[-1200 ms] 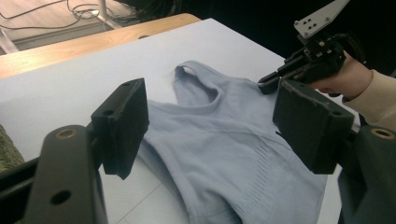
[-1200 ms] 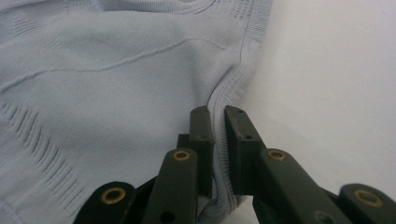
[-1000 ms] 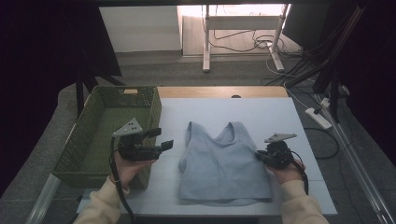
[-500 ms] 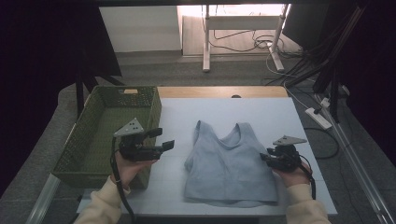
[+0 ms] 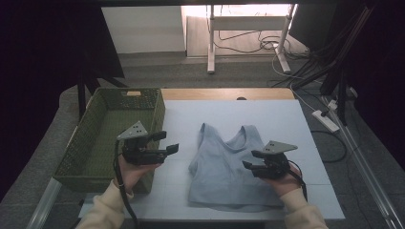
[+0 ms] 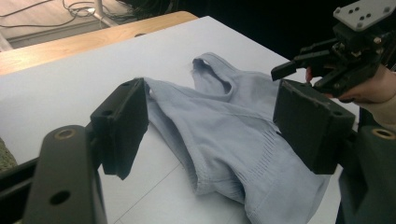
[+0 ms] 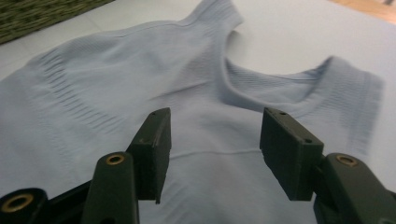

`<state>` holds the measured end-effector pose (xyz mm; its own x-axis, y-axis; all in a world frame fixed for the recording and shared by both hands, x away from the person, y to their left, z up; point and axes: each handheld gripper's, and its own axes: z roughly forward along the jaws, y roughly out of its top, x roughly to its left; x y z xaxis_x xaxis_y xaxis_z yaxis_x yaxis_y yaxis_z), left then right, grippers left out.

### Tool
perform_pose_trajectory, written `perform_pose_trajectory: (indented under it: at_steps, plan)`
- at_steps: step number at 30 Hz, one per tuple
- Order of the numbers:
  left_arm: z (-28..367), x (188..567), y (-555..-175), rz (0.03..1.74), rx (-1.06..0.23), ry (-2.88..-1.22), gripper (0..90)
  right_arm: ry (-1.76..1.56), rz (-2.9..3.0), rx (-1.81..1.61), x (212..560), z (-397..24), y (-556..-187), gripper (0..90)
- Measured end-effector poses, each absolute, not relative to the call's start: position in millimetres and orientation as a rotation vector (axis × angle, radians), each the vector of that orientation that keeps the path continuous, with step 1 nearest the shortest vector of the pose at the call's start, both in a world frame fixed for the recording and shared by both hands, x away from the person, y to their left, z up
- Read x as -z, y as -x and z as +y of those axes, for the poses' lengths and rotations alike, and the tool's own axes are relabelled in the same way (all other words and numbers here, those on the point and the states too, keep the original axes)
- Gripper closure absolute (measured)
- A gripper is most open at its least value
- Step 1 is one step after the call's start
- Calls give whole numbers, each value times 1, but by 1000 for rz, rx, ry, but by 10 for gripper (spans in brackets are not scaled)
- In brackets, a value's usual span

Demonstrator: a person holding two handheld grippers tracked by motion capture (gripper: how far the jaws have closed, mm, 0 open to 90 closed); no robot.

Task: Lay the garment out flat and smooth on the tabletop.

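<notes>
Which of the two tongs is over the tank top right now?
The right tongs, jaws open above the top's right side. The left tongs hover beside the green basket, off the fabric.

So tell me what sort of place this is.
Probably a lab or workshop bench set up for recording handling work, not a home. A white table holds a tank top and a green basket; loose cables and a power strip lie on the floor behind.

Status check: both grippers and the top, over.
Left gripper open, off the top's left edge. Right gripper jaws just opened, nothing between them, over the light blue tank top. Top flat, nothing in the way.
</notes>
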<state>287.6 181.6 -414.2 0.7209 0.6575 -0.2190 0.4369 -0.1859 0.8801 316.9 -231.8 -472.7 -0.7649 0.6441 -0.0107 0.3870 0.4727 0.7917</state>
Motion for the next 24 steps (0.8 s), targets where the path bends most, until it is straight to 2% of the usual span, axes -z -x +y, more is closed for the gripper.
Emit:
perform_pose_trajectory:
  at_steps: [24]
  plan:
    - [182, 415, -290, 854, -249, -1826, 270, -719, 2520, -1236, 476, -193, -305, 423]
